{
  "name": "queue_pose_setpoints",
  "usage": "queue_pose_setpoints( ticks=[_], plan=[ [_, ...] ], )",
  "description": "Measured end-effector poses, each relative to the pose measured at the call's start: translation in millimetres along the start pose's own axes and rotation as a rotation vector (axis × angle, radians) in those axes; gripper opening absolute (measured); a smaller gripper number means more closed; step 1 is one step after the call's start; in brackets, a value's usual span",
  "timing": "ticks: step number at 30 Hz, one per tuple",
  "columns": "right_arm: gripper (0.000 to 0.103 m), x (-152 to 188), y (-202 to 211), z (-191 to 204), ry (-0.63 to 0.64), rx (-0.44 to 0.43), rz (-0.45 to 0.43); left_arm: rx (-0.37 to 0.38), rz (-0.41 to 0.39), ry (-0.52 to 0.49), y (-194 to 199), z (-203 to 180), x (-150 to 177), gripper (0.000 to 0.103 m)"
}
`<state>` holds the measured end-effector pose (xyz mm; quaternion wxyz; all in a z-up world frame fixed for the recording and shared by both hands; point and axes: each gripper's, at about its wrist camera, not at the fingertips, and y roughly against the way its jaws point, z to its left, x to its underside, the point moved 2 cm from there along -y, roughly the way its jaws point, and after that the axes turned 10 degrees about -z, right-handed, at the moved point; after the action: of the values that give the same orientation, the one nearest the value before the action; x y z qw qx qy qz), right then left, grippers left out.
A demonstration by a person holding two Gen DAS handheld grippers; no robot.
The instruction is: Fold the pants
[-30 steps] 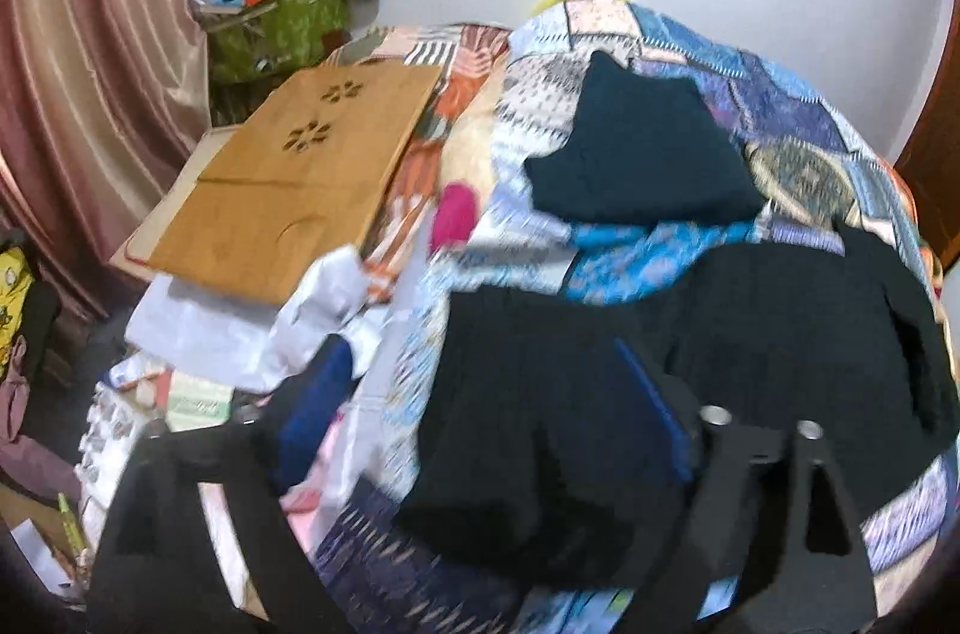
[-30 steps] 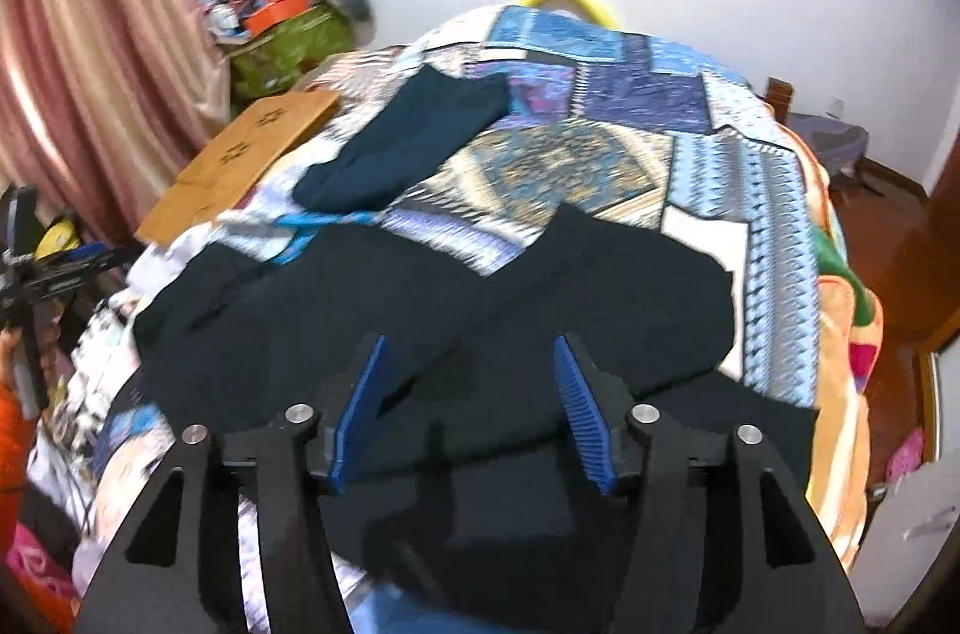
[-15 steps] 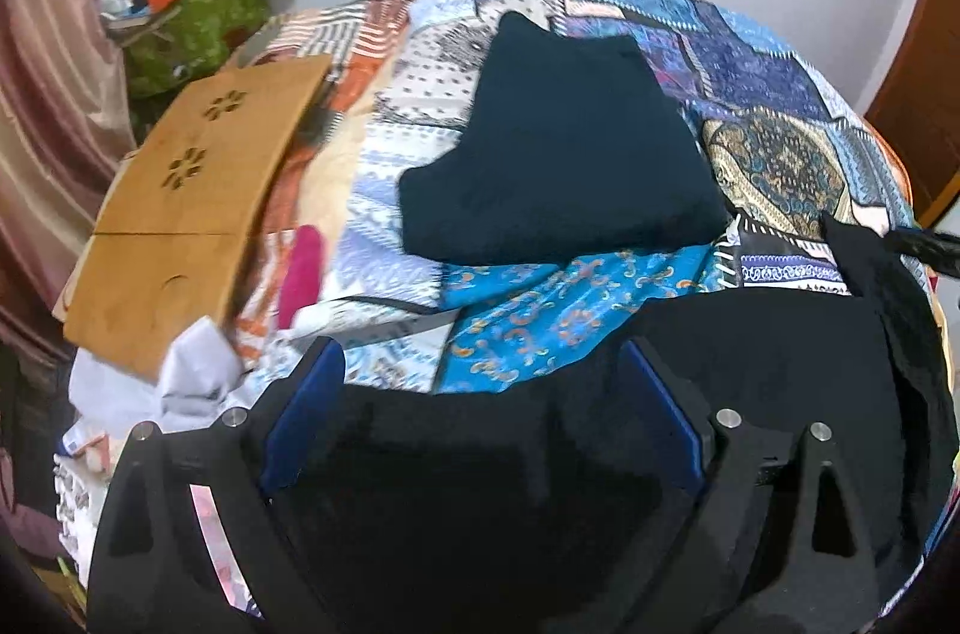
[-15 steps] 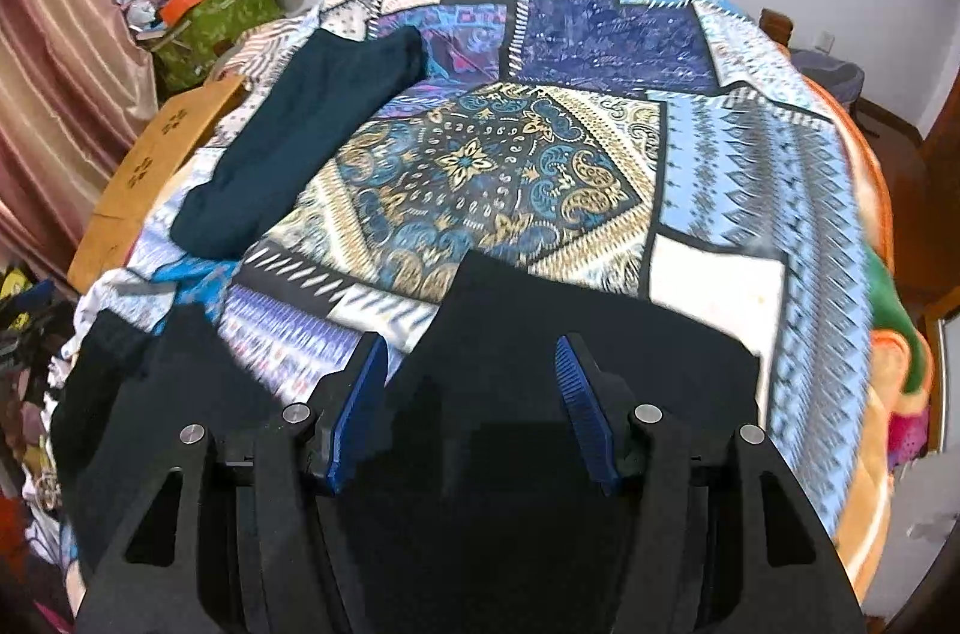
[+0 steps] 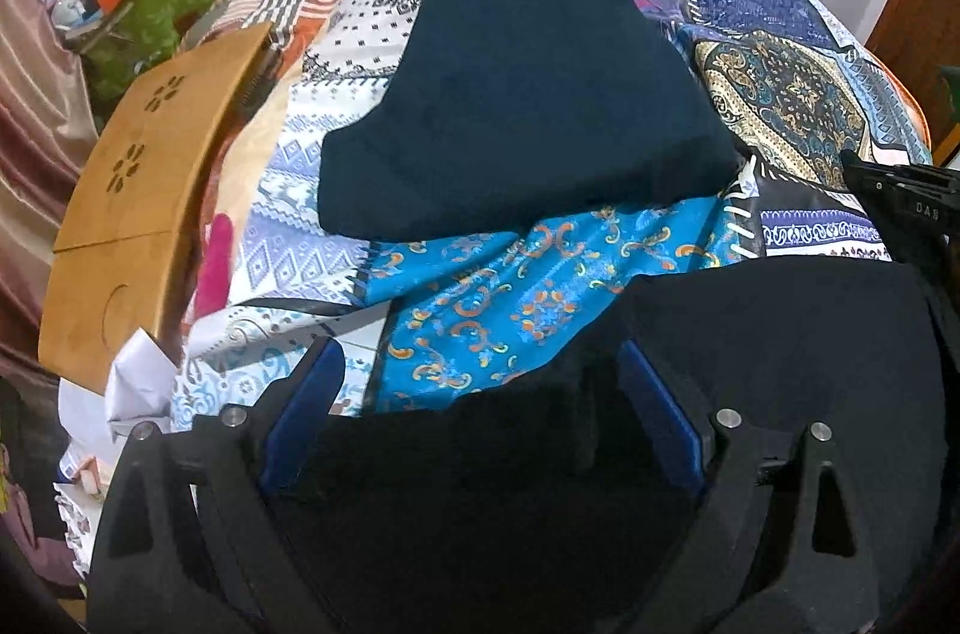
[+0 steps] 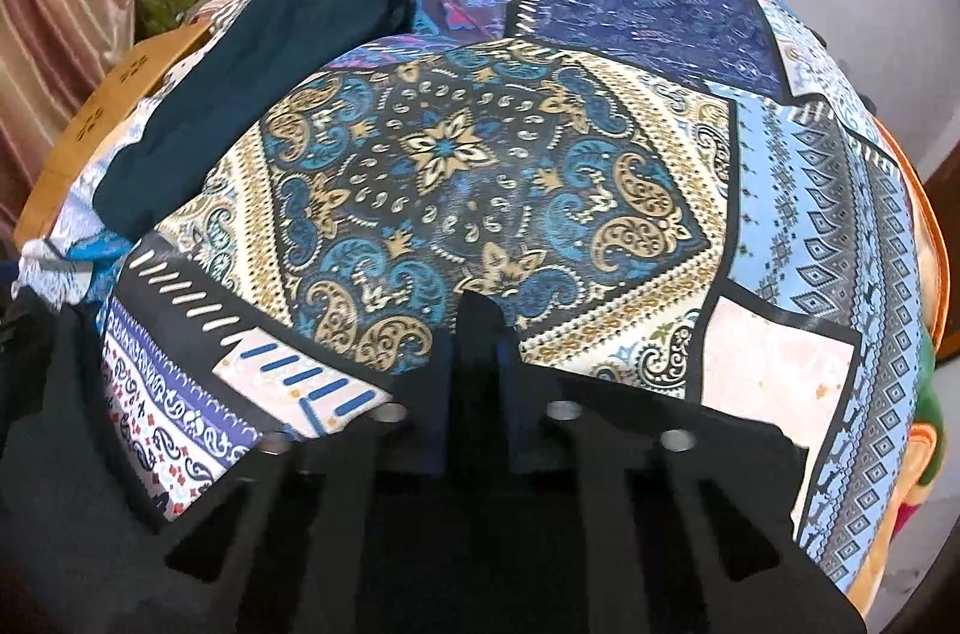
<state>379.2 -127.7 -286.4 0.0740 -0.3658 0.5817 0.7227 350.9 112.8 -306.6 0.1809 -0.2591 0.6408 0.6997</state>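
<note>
Your right gripper [image 6: 477, 334] has just squeezed shut on the far edge of the black pants [image 5: 780, 334] lying near you on the bed [image 6: 480, 166], while your left gripper [image 5: 480, 394] is still open over them, so you can start folding.

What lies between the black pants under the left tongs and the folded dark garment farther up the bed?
In the left wrist view, only bare patchwork bedspread separates the black pants from the folded dark garment.
</note>
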Motion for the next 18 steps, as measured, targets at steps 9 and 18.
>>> queue_pose_setpoints(
  ticks=[9,18],
  plan=[
    [0.007,-10,75,-25,-0.111,-0.022,-0.142,0.021,-0.018,-0.026,28,-20,-1,0.093],
    [0.007,7,188,-64,-0.176,0.028,-0.282,0.08,-0.047,-0.109,66,-70,2,0.094]
  ],
)
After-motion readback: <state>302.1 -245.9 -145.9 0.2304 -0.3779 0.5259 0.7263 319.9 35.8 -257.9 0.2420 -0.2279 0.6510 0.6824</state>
